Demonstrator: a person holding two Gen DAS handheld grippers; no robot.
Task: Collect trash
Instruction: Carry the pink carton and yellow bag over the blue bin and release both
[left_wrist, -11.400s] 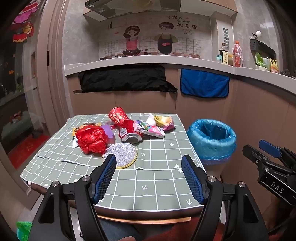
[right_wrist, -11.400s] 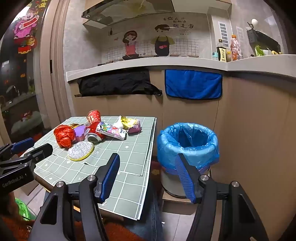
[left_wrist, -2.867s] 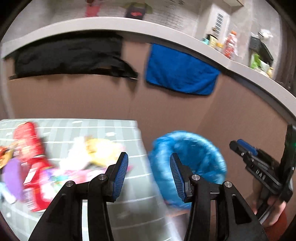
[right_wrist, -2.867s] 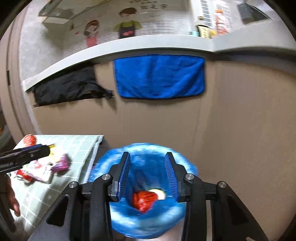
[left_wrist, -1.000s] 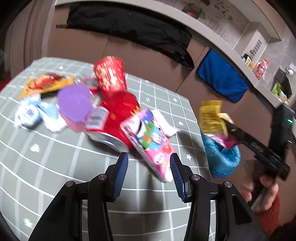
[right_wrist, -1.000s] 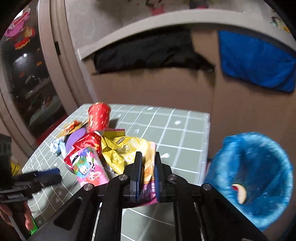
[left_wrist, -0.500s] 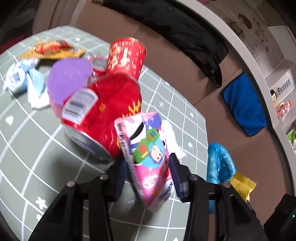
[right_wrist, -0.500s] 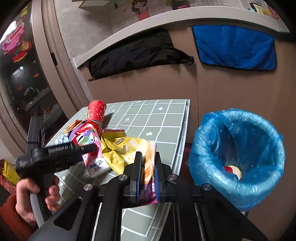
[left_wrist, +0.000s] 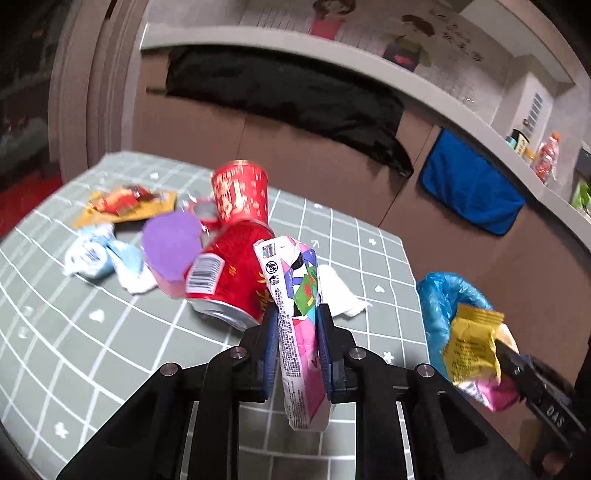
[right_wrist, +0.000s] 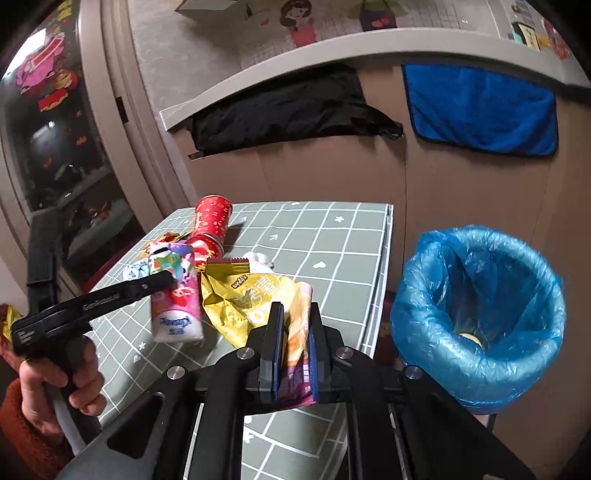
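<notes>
My left gripper (left_wrist: 297, 334) is shut on a pink cartoon tissue pack (left_wrist: 299, 325) and holds it lifted above the green table (left_wrist: 110, 332); it also shows in the right wrist view (right_wrist: 177, 295). My right gripper (right_wrist: 293, 332) is shut on a yellow snack wrapper (right_wrist: 247, 299), held over the table's right edge; it also shows in the left wrist view (left_wrist: 472, 343). The blue-lined trash bin (right_wrist: 476, 310) stands right of the table with some trash inside.
On the table lie a red can (left_wrist: 229, 273), a red paper cup (left_wrist: 240, 195), a purple disc (left_wrist: 171, 243), a white-blue wrapper (left_wrist: 92, 254), an orange wrapper (left_wrist: 122, 201) and a white tissue (left_wrist: 340, 291). A blue towel (right_wrist: 480, 110) and black cloth (right_wrist: 288, 110) hang on the counter wall.
My left gripper has closed on the pink tissue pack and lifted it off the table. My right gripper, still holding the yellow wrapper, has shifted a little toward the bin.
</notes>
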